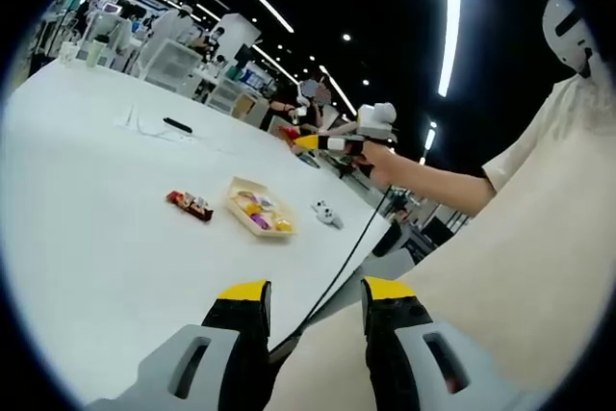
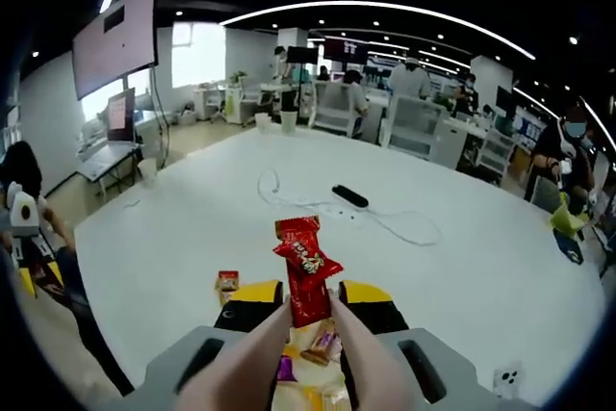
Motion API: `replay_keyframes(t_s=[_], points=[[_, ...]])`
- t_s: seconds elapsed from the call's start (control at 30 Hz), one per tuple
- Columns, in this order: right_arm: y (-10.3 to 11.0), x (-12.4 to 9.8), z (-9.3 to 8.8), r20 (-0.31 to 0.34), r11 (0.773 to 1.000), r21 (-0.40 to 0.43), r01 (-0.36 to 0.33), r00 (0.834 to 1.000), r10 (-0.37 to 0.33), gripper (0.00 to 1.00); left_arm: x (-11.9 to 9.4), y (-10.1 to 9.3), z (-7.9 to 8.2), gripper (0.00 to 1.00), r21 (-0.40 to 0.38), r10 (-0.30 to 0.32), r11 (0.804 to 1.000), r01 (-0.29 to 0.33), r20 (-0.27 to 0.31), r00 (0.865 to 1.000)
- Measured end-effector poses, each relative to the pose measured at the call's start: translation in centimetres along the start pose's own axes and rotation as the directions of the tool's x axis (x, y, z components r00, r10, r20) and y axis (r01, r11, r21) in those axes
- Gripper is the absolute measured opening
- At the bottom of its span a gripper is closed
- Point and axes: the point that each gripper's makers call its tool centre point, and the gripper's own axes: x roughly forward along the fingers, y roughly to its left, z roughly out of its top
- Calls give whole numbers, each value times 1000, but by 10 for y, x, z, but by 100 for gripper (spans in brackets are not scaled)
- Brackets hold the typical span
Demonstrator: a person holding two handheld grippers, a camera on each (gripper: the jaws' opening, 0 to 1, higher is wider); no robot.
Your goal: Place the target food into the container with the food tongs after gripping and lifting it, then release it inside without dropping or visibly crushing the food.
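White round table, open office behind. Right gripper closed on pale food tongs; tongs pinching red wrapped snack, lifted above tray container of sweets. Second red snack lying beside tray. Left gripper spread, idle, well apart. Grip and lift done; lowering and release inside remain.

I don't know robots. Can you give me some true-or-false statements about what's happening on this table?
1. The food tongs hold a red wrapped snack. True.
2. The left gripper is clamped on something. False: its jaws stand open, holding nothing.
3. The container is empty. False: it holds several wrapped snacks.
4. A black object lies by a white cable on the white table. True.
5. The right gripper holds the tongs. True.
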Motion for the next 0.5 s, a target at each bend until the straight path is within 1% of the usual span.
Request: replay_keyframes(t_s=[0.17, 0.5], points=[[-2, -2, 0, 0, 1000, -5, 3, 1000, -3, 22, 1, 0, 0, 37, 1, -2, 1000, 2, -1, 1000], [-5, -7, 5, 7, 1000, -15, 9, 1000, -9, 22, 3, -3, -1, 37, 5, -10, 1000, 10, -9, 1000]])
